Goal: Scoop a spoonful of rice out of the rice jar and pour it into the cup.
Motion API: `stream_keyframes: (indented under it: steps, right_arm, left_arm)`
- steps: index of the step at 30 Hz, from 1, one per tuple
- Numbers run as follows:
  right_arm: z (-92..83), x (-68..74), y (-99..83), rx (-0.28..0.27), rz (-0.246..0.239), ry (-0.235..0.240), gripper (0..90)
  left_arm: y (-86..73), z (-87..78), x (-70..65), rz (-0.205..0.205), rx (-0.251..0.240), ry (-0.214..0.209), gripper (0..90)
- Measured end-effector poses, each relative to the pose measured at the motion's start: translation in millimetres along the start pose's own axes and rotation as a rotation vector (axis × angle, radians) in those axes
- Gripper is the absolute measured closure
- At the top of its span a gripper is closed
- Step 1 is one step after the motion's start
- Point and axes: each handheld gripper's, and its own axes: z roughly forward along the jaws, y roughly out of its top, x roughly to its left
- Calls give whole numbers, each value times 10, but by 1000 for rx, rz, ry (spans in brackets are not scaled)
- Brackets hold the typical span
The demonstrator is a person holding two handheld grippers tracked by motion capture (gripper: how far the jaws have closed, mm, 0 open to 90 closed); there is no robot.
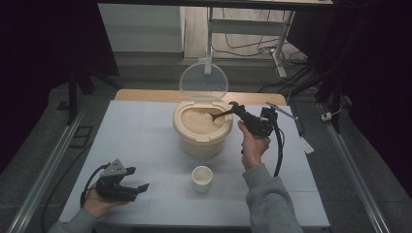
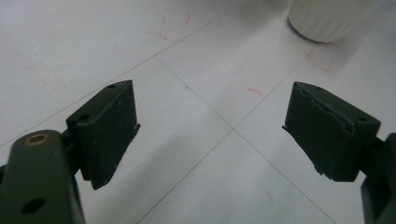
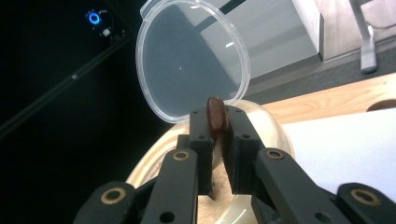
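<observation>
Right gripper [image 3: 216,140]: my jaws are clamped on the brown spoon [image 3: 216,114] handle, its bowl dipped in the rice [image 1: 197,120].
Rice bucket [image 1: 201,138]: mid-table, clear lid [image 1: 203,81] hinged upright behind.
Left gripper [image 2: 212,135]: my jaws stand apart, empty, over the table [image 2: 93,42].
White cup [image 1: 202,178]: in front of the bucket.
</observation>
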Motion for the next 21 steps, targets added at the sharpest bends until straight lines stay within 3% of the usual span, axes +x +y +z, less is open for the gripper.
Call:
stream_keyframes:
  steps: [9,16,21]
  right_arm:
    - [-20,-32,2,7,74,25,830]
    - [-53,-136,-4,-3,171,35,830]
    - [-92,-181,12,-1,213,41,830]
  left_arm:
    - [0,-3,-1,3,-1,1,170]
    - [-1,-1,1,1,0,3,170]
    - [-1,3,2,1,1,4,171]
